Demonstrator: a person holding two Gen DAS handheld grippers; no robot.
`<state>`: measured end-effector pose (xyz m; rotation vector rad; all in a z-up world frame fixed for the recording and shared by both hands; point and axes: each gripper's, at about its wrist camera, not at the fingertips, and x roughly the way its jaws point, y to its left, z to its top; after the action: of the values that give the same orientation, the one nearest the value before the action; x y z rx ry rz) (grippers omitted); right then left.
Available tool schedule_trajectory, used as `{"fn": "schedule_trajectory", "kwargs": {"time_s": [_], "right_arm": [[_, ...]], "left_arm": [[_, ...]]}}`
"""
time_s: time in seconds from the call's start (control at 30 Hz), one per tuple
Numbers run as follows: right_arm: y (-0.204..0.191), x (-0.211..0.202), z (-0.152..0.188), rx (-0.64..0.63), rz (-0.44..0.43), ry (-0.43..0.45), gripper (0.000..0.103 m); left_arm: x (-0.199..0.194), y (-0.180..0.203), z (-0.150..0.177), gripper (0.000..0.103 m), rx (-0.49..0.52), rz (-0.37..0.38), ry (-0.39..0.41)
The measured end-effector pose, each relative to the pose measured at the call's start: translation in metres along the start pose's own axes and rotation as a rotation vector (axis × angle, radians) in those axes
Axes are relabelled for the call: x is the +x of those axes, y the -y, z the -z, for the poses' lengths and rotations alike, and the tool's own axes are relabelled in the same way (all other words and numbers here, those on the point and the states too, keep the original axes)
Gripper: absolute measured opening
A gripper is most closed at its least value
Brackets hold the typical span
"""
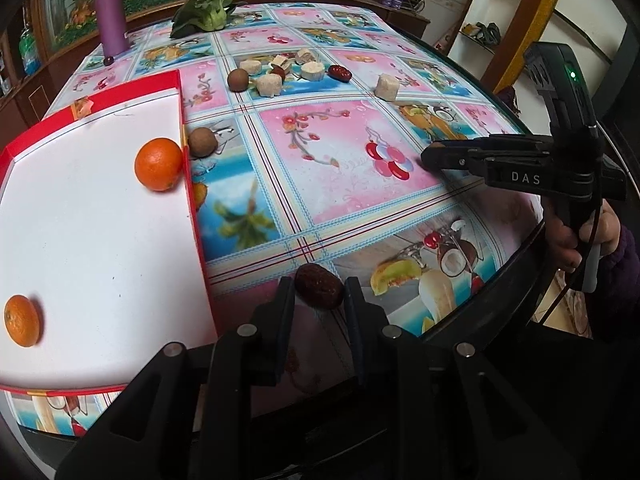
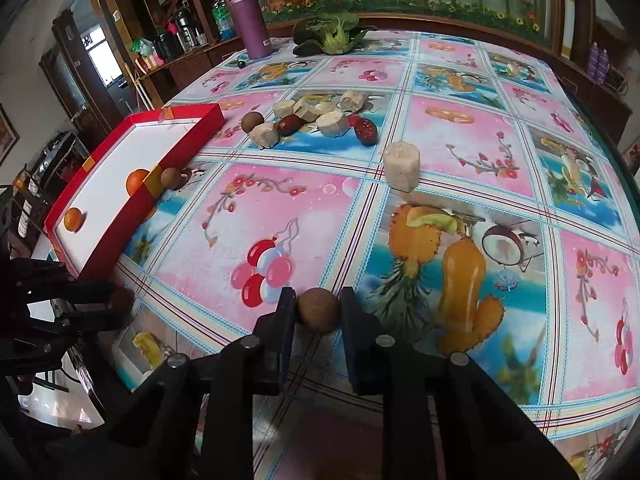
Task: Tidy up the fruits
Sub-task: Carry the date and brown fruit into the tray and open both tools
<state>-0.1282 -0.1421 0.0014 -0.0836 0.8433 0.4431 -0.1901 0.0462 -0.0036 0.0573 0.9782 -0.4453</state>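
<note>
fruit sorting, both grippers loaded

while two round orange tangerines [image 1: 158, 164] already sit in the shallow red-walled white tray [image 1: 192, 184] at nine o'clock, each tool carries a piece, likely bound for that tray. left gripper [image 1: 319, 296]: jaws closed on a wrinkled dark red date [image 1: 319, 286], low over the patterned oilcloth table [image 1: 336, 136]. right gripper [image 2: 318, 310]: clamped on a round brown longan [image 2: 319, 310]. loose dates, longans and pale cake blocks [image 2: 402, 165] wait at twelve o'clock; one stray longan [image 1: 203, 142] touches the tray's outer wall.

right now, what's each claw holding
Left claw: closed on a dark red date.
Right claw: closed on a brown longan.
</note>
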Motion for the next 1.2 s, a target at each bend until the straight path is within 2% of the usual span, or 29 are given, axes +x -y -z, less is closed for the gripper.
{"fn": "schedule_trajectory", "kwargs": {"time_s": [0.37,0.6,0.77,0.9,1.2], "right_arm": [[-0.007,-0.002,-0.004,0.011,-0.018,0.009,0.020],[-0.032,-0.002,-0.021,-0.017,-0.062,0.028,0.020],[-0.068,0.004,-0.041,-0.056,-0.133,0.042,0.020],[-0.107,0.014,-0.059,-0.085,-0.231,0.049,0.020],[-0.196,0.047,-0.067,-0.210,-0.344,-0.004,0.020]], "left_arm": [[0.001,-0.005,-0.003,0.027,-0.079,0.015,0.063],[-0.018,-0.010,0.000,0.027,-0.125,0.041,0.135],[-0.050,-0.021,0.001,0.027,-0.152,-0.010,0.229],[-0.073,-0.041,0.007,0.027,-0.197,-0.076,0.311],[-0.081,-0.092,0.027,0.027,-0.321,-0.268,0.326]]}}
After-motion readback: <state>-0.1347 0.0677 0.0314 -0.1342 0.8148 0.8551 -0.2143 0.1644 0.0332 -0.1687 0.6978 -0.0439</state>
